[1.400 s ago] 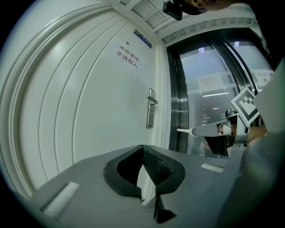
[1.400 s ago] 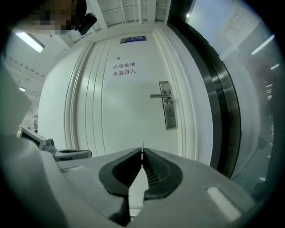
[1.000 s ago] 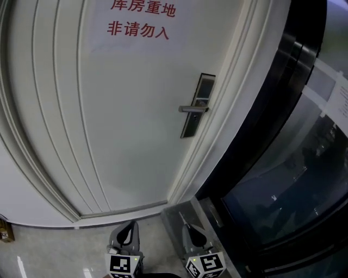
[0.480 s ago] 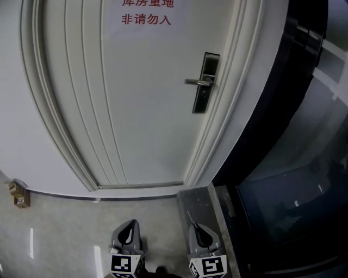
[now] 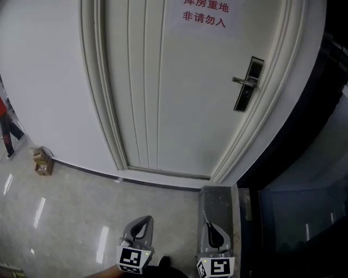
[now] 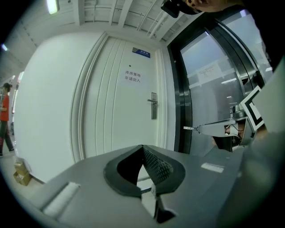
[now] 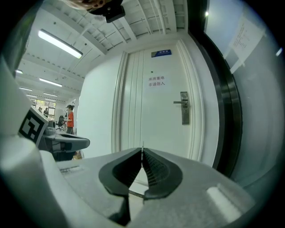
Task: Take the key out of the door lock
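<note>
A white door (image 5: 185, 92) stands shut ahead, some way off. Its dark lock plate (image 5: 246, 91) with a silver lever handle (image 5: 241, 81) is at the upper right of the head view. The same lock plate (image 6: 153, 106) is small in the left gripper view, and the lock plate (image 7: 185, 108) is also small in the right gripper view. A key is too small to make out. My left gripper (image 5: 142, 219) and right gripper (image 5: 210, 225) hang low, side by side over the floor, far from the lock. Both are shut, with nothing between their jaws.
A red Chinese notice (image 5: 205, 13) is on the door. Dark glass walling (image 5: 304, 179) runs along the right, with a grey stone sill (image 5: 216, 198) at its foot. A small box (image 5: 43, 163) sits by the left wall. A person in red (image 7: 70, 119) stands far left.
The head view has swung left and back: the lock now sits further right and smaller, with more floor and left wall showing. Both grippers stay low and shut.
</note>
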A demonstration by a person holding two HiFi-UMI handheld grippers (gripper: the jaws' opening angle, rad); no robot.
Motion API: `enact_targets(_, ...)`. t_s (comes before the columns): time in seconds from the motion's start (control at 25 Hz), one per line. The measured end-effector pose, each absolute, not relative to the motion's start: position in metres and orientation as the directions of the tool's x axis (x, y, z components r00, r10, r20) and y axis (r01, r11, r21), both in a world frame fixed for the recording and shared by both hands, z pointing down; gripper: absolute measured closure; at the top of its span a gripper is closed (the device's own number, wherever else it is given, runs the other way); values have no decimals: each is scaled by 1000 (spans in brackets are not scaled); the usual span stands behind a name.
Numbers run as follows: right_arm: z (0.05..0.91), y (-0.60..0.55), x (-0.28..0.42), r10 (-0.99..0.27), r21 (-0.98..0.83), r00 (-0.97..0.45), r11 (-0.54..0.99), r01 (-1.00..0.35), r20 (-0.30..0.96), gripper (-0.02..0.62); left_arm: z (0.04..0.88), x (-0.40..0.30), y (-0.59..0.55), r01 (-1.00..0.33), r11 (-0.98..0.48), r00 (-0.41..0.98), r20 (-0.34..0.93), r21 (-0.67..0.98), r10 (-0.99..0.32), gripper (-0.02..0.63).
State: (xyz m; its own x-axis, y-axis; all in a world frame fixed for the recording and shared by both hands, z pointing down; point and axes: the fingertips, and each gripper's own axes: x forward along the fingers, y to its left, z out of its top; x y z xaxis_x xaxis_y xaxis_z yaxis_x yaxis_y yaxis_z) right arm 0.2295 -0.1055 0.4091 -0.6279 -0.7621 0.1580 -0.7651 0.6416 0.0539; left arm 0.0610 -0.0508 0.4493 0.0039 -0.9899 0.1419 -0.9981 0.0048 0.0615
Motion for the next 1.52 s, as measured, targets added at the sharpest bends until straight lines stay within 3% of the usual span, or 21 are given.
enact_targets(0.28,428,-52,179,-736,37,-646,665,-746,205,594,455,-12,12,-993,100,-90,135,69,-987,588)
enact_targets(0.56,432,-7,144,-736,16,-634,656,-755,237,594,456,-52,40,-993,84,-73,128,88,-989,589)
enact_targets(1.52,427,10,130,-747,31,-625,647,-762,225,595,450,-60,52,-992,64,-53,98,113,-994,588)
